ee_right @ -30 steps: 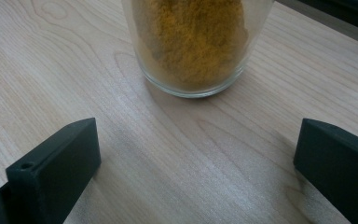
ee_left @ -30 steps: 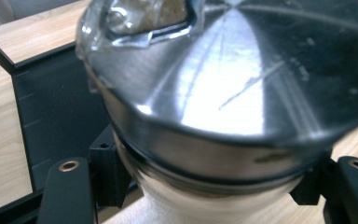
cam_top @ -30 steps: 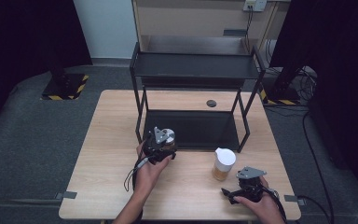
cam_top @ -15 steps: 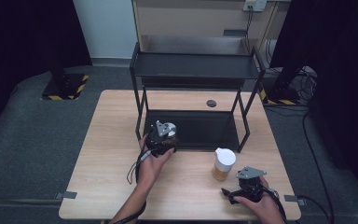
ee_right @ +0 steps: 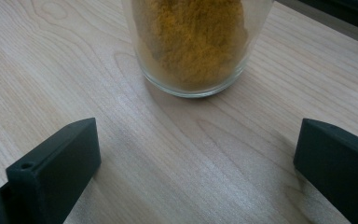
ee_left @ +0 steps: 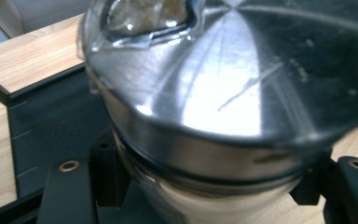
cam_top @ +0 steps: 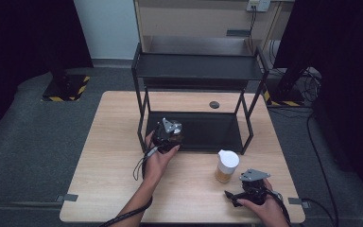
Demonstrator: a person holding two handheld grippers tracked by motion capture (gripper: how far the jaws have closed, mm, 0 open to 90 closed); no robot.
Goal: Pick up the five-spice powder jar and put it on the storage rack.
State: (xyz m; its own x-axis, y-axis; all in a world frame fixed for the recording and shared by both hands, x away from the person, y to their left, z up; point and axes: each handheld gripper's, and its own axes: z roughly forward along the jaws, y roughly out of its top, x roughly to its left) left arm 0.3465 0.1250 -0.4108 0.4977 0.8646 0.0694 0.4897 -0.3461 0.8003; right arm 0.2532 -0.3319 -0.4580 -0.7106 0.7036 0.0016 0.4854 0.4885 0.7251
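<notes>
Nearest you, R side: your right gripper [cam_top: 230, 195] lies low on the table [cam_top: 104, 156] w/ jaws spread wide, nothing between them. In the right gripper view its two black jaws frame bare wood, and the glass jar of yellow-orange powder [ee_right: 193, 44] stands straight ahead of them, just beyond the tips, not touching. From the high view that same jar, white lid on [cam_top: 227, 165], sits upright just beside the gripper, toward the rack.

Further out, L side: your left gripper [cam_top: 170, 137] is clamped on a steel-lidded jar [ee_left: 223, 107]. In the left gripper view the jaws grip its pale body just under the lid, so its long axis stands upright, roughly square to the jaws. Some clear wrap shows at the lid's far edge; can't tell what it is.

Key relation: the held jar sits at the front edge of the rack's lower shelf [cam_top: 208, 132], w/ dark shelf surface visible beyond it. So, as I judge it, the move is forward & level into the shelf; keep the jar vertical. The top shelf [cam_top: 194, 66] is well above and no obstacle. L hand is the one nearer the rack.
</notes>
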